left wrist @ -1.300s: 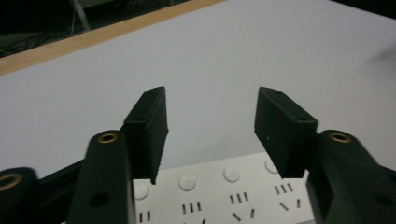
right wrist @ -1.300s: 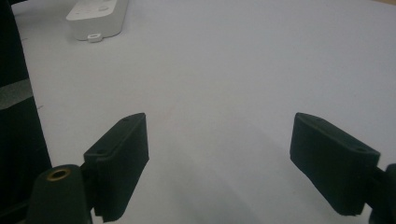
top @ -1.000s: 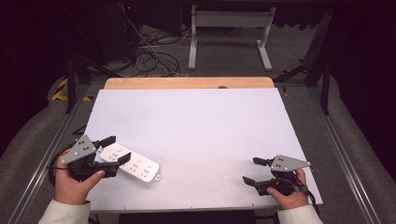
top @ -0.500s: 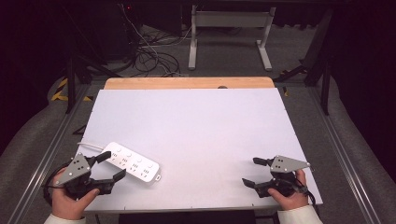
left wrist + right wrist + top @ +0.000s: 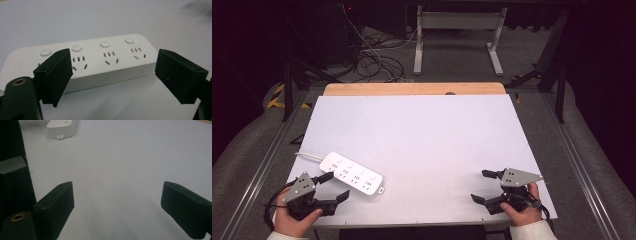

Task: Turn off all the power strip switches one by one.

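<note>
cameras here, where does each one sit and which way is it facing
High view: above the person's side of the table, looking forward and down; both hands with the left gripper and right gripper show.
Left gripper view: on the left gripper, looking between its open jaws at the power strip.
Right gripper view: on the right gripper, looking across the table; jaws open.
Shared: the power strip appears in all three.

White power strip [image 5: 351,175], four sockets with round buttons, lying flat and diagonal, near-left table [image 5: 422,135] area, cord trailing left
</note>
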